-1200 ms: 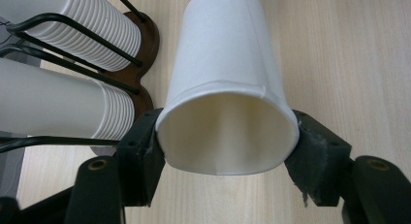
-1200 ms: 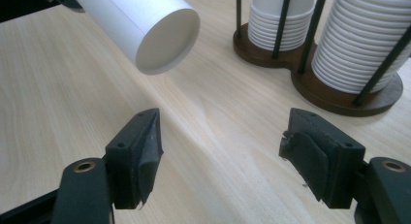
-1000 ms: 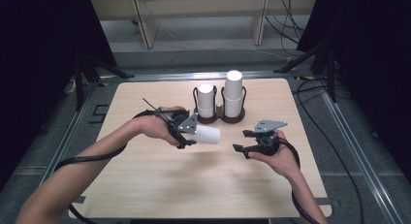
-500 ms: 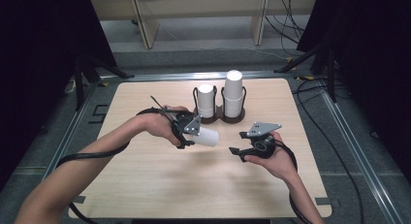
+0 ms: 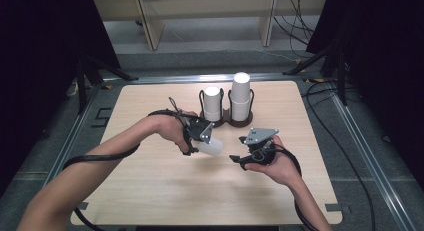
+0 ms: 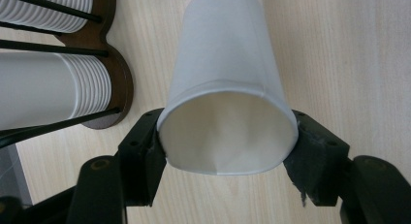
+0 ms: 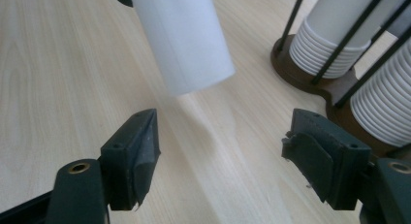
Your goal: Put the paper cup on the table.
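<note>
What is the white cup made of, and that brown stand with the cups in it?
The white cup looks like thin matte paper: a faint side seam and a rolled rim that bends slightly between the left gripper's fingers. The stand's base looks like dark-stained wood, though possibly board, with thin black rods, probably metal.

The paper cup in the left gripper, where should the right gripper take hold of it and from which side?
Grip the closed base end of the paper cup, coming in from the free end opposite the left gripper. The cup lies roughly level, its rim end already pinched there, leaving the narrower base wall bare. The right gripper has just been opening, nothing between its jaws.
</note>
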Demonstrator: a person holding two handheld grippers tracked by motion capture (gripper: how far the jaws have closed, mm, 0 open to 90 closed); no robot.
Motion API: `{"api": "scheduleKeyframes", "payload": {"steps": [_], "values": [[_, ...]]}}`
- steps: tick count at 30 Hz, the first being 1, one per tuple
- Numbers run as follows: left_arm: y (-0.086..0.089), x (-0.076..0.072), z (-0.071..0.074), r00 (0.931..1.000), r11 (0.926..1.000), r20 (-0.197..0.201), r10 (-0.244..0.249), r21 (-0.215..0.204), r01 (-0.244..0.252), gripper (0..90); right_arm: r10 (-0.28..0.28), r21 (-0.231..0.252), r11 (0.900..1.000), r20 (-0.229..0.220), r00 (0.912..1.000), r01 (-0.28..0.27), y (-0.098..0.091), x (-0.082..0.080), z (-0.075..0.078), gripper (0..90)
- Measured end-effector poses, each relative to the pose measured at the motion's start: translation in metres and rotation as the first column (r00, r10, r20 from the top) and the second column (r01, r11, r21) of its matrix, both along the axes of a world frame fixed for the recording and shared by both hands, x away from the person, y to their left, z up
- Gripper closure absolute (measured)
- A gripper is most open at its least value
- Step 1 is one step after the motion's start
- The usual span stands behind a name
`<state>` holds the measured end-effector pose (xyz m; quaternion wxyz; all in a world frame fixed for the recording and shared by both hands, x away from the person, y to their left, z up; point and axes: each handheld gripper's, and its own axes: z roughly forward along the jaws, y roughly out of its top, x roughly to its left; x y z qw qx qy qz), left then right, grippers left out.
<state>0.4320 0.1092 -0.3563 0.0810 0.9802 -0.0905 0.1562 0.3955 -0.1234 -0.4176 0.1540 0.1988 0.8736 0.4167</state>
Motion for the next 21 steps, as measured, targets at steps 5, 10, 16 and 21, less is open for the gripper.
{"api": "scheduleKeyframes", "payload": {"steps": [5, 10, 16, 21], "values": [[-0.005, 0.001, 0.0, 1.0, 0.9995, -0.005, -0.002, 0.032, 0.002, 35.9, 0.035, -0.03, 0.999, 0.011, 0.9993, -0.035, 0.009, 0.001, -0.001, 27.6], [-0.009, 0.0, 0.002, 0.9998, 0.9977, -0.01, -0.016, 0.066, 0.016, 35.9, 0.08, -0.07, 0.9944, 0.021, 0.9965, -0.079, 0.027, 0.002, -0.002, 27.3], [-0.015, 0.0, 0.0, 0.9996, 0.9956, -0.001, -0.029, 0.089, 0.029, 35.9, 0.104, -0.108, 0.9892, 0.04, 0.9938, -0.099, 0.042, 0.003, -0.001, 27.3], [-0.018, -0.002, 0.0, 0.9992, 0.9937, -0.009, -0.04, 0.104, 0.04, 35.9, 0.118, -0.123, 0.9862, 0.05, 0.9918, -0.111, 0.049, 0.003, -0.003, 27.3]]}}
